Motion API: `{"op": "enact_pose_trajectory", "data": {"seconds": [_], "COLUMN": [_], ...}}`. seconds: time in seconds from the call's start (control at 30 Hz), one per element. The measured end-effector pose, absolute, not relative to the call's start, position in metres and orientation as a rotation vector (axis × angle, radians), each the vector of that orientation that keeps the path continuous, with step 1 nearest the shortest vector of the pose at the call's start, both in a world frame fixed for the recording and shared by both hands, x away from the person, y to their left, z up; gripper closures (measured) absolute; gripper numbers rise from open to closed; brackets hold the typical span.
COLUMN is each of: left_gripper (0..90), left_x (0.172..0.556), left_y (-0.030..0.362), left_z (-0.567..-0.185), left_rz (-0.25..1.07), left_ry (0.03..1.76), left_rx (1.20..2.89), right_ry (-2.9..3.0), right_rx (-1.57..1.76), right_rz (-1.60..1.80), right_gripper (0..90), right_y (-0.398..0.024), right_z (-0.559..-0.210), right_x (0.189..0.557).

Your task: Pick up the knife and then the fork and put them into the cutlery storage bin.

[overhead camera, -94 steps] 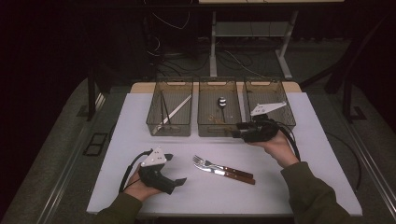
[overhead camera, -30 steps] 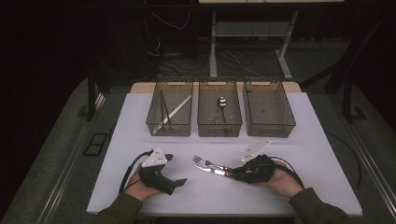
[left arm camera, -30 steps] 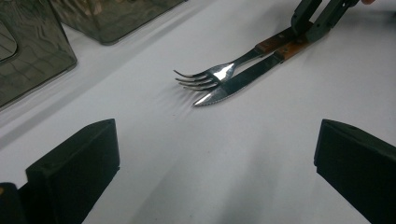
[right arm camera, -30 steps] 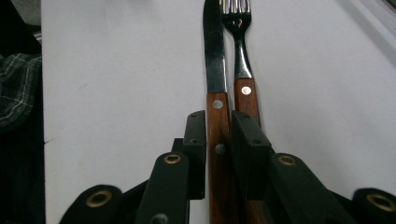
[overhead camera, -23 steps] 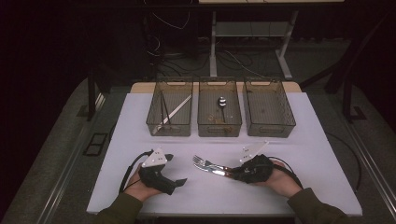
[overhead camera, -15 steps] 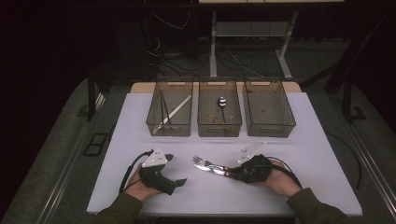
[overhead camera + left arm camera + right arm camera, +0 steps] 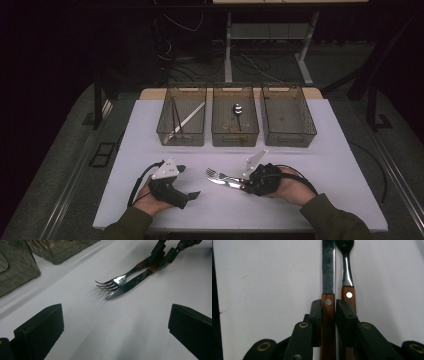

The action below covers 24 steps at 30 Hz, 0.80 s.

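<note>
Jaws of right gripper (image 7: 328, 315) clamp knife (image 7: 328, 277) handle, fork (image 7: 347, 272) alongside; left gripper (image 7: 172, 187) wide.

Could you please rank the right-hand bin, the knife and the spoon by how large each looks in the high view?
1. Right-hand bin
2. Knife, partly hidden by the right gripper
3. Spoon

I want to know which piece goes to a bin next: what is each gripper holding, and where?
The right gripper clamps the knife by its wooden handle; the fork lies outside its jaws. The left gripper holds nothing.
</note>
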<state>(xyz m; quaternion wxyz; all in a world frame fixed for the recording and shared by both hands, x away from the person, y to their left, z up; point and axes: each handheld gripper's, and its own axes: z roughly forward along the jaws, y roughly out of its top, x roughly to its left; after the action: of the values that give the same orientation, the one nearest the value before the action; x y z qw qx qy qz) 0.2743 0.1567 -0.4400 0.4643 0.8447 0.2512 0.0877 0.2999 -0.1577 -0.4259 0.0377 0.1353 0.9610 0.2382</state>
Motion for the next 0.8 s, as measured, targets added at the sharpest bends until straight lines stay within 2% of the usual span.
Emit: {"op": "enact_pose_trajectory", "data": {"seconds": [0.8], "left_gripper": [0.0], "left_x": [0.275], "left_y": [0.156], "left_z": [-0.441], "left_rz": [0.213], "left_ry": [0.612], "left_rx": [2.078], "right_ry": [3.114], "right_rx": [0.313], "right_rz": [0.250], "right_gripper": [76.6], "right_y": [-0.111], "right_z": [-0.419], "right_x": [0.319]}}
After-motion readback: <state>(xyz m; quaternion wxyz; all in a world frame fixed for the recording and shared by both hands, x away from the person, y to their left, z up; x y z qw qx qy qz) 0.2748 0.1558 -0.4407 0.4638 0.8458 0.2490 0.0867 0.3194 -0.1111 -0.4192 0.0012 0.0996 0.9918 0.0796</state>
